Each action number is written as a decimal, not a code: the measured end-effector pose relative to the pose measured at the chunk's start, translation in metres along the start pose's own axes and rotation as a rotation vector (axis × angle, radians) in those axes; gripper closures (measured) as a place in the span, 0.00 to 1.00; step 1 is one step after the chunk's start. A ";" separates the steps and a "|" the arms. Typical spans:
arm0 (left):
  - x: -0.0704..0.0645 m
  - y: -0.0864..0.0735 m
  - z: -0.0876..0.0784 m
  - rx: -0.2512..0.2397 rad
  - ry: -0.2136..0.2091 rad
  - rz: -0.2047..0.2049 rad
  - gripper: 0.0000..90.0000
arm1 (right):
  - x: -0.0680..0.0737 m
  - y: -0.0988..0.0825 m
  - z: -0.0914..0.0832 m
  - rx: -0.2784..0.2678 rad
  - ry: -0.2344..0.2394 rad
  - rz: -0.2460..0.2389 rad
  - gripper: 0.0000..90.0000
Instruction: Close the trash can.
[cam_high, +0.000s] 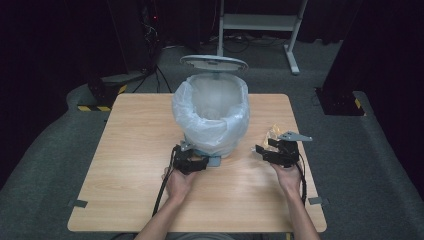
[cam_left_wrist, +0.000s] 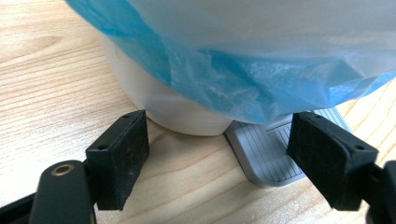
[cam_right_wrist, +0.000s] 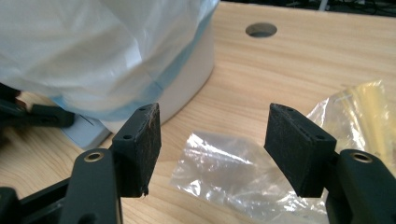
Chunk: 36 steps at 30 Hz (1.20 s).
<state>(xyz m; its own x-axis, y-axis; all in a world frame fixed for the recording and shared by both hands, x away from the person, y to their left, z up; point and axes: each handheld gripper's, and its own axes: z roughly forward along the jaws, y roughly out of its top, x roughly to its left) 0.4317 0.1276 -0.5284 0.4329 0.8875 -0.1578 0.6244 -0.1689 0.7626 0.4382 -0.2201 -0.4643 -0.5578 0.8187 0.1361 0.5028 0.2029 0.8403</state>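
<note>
Left gripper (cam_left_wrist: 219, 158) fingers spread over the bin's pedal (cam_left_wrist: 271, 154), right gripper (cam_right_wrist: 212, 149) fingers spread above a clear wrapper (cam_right_wrist: 224, 172); the flimsy film, probably slippery, could slide off the tabletop (cam_high: 125, 165).

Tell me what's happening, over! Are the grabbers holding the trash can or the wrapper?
Left gripper open, at the bin pedal. Right gripper open, empty, over the clear wrapper. Nothing in the way.
</note>
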 end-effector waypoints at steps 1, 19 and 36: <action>0.000 0.000 0.000 0.000 0.000 0.000 0.23 | 0.000 -0.002 0.002 0.007 -0.004 -0.005 0.39; 0.001 0.000 0.000 -0.008 -0.007 -0.010 0.25 | 0.009 -0.015 0.021 0.039 -0.094 -0.026 0.21; 0.001 0.000 0.000 -0.010 -0.009 -0.011 0.26 | 0.005 -0.029 0.049 0.142 -0.172 -0.017 0.05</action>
<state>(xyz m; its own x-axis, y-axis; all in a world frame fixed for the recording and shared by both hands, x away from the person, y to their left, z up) 0.4319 0.1283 -0.5287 0.4318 0.8854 -0.1722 0.6226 -0.1544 0.7672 0.4533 -0.1954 -0.5134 -0.4525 0.8915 0.0204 0.5891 0.2817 0.7574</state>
